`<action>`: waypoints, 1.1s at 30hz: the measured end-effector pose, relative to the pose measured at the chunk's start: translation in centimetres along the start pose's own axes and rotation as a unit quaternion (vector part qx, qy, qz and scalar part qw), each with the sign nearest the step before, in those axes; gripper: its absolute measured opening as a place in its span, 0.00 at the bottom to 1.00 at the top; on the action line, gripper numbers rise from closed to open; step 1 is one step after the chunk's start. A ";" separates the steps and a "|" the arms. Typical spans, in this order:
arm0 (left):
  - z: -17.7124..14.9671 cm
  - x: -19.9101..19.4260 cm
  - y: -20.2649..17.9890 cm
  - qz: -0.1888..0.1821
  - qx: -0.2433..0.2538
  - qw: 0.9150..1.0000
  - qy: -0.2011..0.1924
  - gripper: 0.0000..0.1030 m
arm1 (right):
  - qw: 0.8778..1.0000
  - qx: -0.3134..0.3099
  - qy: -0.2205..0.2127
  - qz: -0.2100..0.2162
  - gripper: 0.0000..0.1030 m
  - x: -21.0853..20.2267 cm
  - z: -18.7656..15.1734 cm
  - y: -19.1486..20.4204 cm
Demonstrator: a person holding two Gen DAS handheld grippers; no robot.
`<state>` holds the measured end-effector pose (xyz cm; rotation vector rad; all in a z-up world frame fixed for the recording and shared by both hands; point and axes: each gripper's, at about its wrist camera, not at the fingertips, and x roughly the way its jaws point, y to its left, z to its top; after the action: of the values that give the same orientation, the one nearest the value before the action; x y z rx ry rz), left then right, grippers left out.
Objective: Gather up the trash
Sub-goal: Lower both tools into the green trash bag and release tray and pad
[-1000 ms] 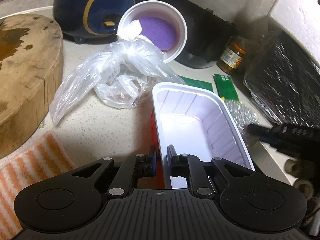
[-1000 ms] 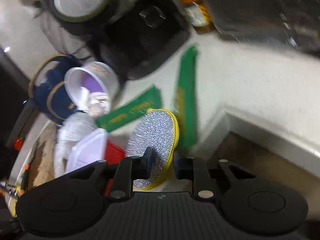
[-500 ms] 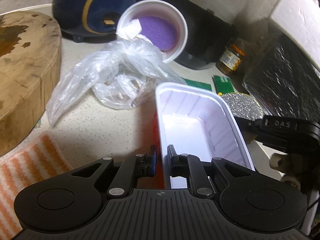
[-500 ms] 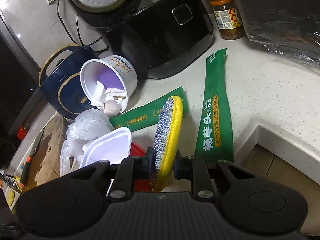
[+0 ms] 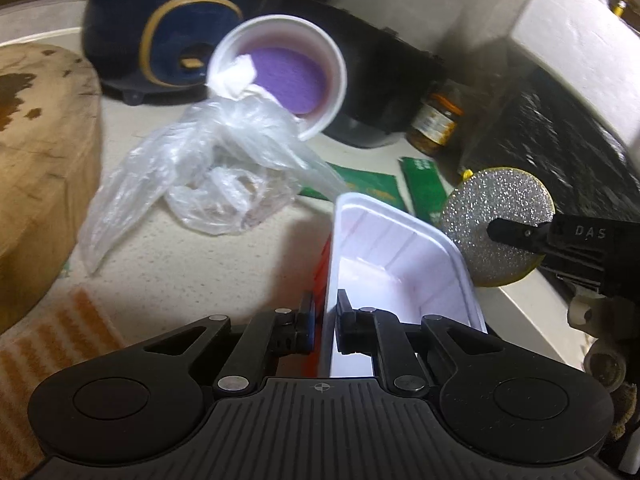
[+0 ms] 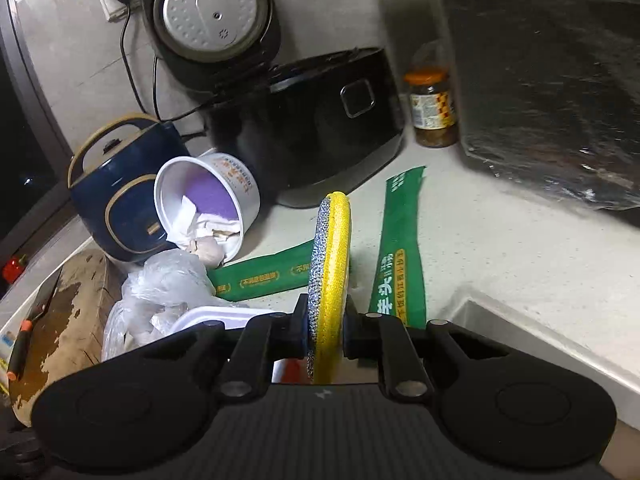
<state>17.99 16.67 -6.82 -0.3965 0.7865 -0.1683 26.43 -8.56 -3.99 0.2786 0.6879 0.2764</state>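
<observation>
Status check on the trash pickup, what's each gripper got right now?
Left gripper shut on white tray wall. Right gripper shut on round scouring pad, lifted off counter. Green wrappers, plastic bag uncollected.

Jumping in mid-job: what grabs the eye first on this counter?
The round yellow scouring pad, clamped upright in the right tool above the green wrappers. Next, the white tray pinched by its rim in the left tool. Behind it, a tipped paper cup spills tissue onto a clear bag.

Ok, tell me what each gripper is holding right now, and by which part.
The left gripper is clamped on the near rim wall of the white plastic tray. The right gripper pinches the round scouring pad across its faces, near the lower edge.
</observation>
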 end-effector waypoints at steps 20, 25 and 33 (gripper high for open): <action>-2.3 -2.4 -3.8 0.044 0.030 0.998 -0.026 0.11 | 0.992 0.062 -0.031 -0.102 0.14 -12.1 -8.9 -10.9; -2.6 -3.4 -5.5 0.075 0.053 0.995 -0.043 0.12 | 0.991 0.089 -0.006 -0.100 0.14 -12.8 -12.0 -13.7; -3.2 -3.8 -8.4 0.007 0.092 0.996 -0.010 0.11 | 0.991 0.099 -0.014 -0.090 0.14 -13.4 -12.9 -14.4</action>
<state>13.03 9.20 -2.91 -0.2183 0.7477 -0.2225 10.31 -24.35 -10.64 0.4052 0.7096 0.0318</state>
